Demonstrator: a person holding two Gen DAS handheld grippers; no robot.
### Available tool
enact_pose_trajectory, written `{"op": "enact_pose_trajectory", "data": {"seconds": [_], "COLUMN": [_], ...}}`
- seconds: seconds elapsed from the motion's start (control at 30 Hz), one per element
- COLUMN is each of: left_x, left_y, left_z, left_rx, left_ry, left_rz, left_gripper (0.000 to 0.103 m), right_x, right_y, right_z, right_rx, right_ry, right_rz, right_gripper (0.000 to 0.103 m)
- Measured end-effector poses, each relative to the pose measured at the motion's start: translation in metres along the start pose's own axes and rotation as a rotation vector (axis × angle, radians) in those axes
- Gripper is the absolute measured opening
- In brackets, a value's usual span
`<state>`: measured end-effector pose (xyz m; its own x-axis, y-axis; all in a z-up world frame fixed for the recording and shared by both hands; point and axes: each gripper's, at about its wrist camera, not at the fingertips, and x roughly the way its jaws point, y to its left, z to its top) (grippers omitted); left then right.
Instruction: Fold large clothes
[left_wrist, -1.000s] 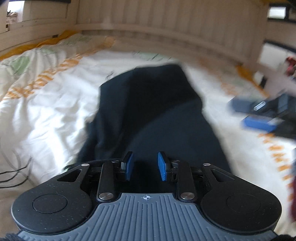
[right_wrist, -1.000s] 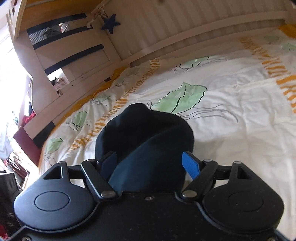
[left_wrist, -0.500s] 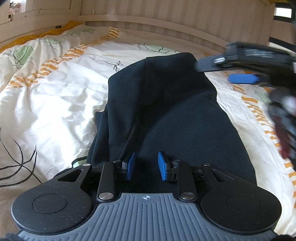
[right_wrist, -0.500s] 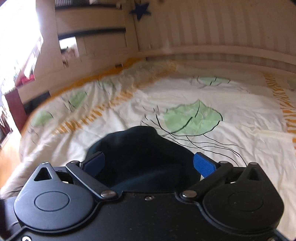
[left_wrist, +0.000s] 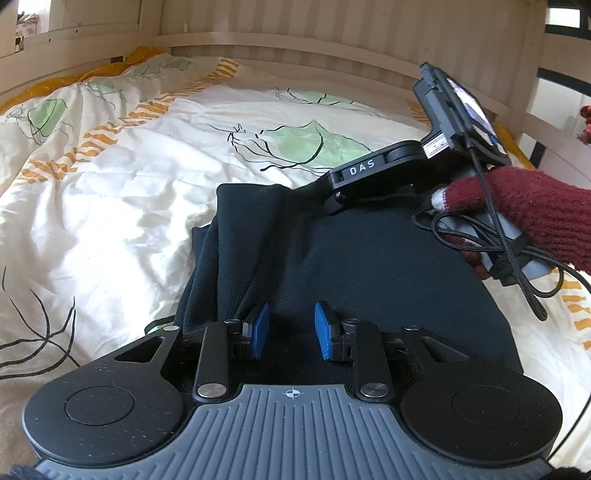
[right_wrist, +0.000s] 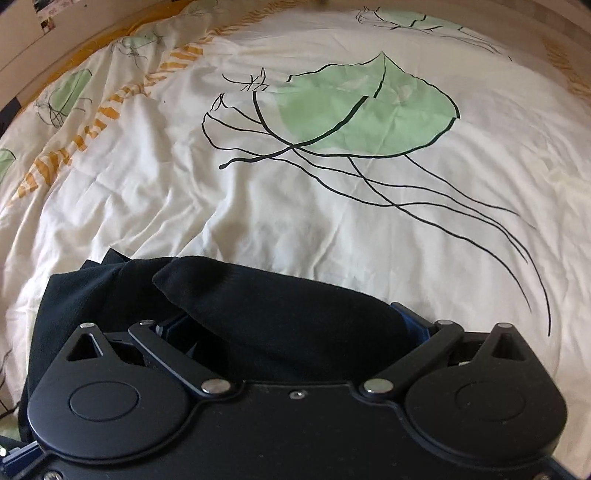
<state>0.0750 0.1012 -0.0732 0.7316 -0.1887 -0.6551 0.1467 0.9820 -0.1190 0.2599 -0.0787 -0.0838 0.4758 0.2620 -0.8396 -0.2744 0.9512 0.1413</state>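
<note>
- On the bed, the dark garment (left_wrist: 369, 266) lies on the white cover (left_wrist: 110, 206) with green leaf prints. It is already folded into a long, narrow shape that runs away from my left tool (left_wrist: 291, 334).
- My left tool has not moved in the last second. Its blue pads stay a narrow gap apart over the near end of the garment. I see dark cloth in the gap, but I cannot tell whether the pads really pinch it or only hang above it.
- The change is on the right side. A second ago my right tool (right_wrist: 291, 325) was off to the side and higher. Now it has come down onto the far end of the garment, with the hand in the red knitted glove (left_wrist: 535, 214) behind it.
- The jaws of the right tool have just been opening and now stand very wide. A thick bulge of the dark cloth (right_wrist: 258, 295) sits between them and hides most of the pads. I judge it as released, not yet grasping, because the jaws are spread around the cloth and do not squeeze it.
- For the task, I think this is the start of the next fold: the right tool is placed to take the far end.
- One risk is that the wide jaws close on only the top layer, so the lower layers would stay behind on the bed.
</note>
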Motion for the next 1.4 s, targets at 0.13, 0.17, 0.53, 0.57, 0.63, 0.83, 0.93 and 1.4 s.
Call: {"op": "enact_pose_trajectory", "data": {"seconds": [0.13, 0.17, 0.53, 0.57, 0.63, 0.83, 0.93, 1.4], "left_x": [-0.002, -0.002, 0.000, 0.000, 0.000, 0.001, 0.001, -0.002], "left_y": [0.001, 0.001, 0.001, 0.001, 0.001, 0.002, 0.002, 0.007], "left_z": [0.001, 0.002, 0.001, 0.001, 0.001, 0.001, 0.000, 0.009], "left_rx": [-0.010, -0.011, -0.014, -0.015, -0.019, -0.029, -0.029, -0.078], "left_ry": [0.003, 0.004, 0.007, 0.007, 0.007, 0.004, 0.000, -0.003], "left_rz": [-0.005, -0.004, 0.001, -0.001, -0.004, -0.005, -0.002, -0.030], "left_gripper": [0.028, 0.028, 0.028, 0.028, 0.028, 0.028, 0.028, 0.044], "right_x": [-0.013, -0.017, -0.057, -0.058, -0.063, -0.069, -0.050, -0.062], "right_y": [-0.016, -0.020, -0.048, -0.052, -0.057, -0.046, -0.024, -0.043], "right_z": [-0.002, -0.002, -0.002, -0.004, -0.005, -0.003, 0.005, 0.007], "right_rx": [0.079, 0.111, 0.319, 0.339, 0.359, 0.249, 0.117, 0.243], "right_ry": [-0.065, -0.080, -0.226, -0.242, -0.276, -0.286, -0.224, -0.304], "right_rz": [0.049, 0.060, 0.293, 0.309, 0.330, 0.239, 0.065, 0.207], "right_gripper": [0.101, 0.101, 0.102, 0.102, 0.102, 0.102, 0.102, 0.102]}}
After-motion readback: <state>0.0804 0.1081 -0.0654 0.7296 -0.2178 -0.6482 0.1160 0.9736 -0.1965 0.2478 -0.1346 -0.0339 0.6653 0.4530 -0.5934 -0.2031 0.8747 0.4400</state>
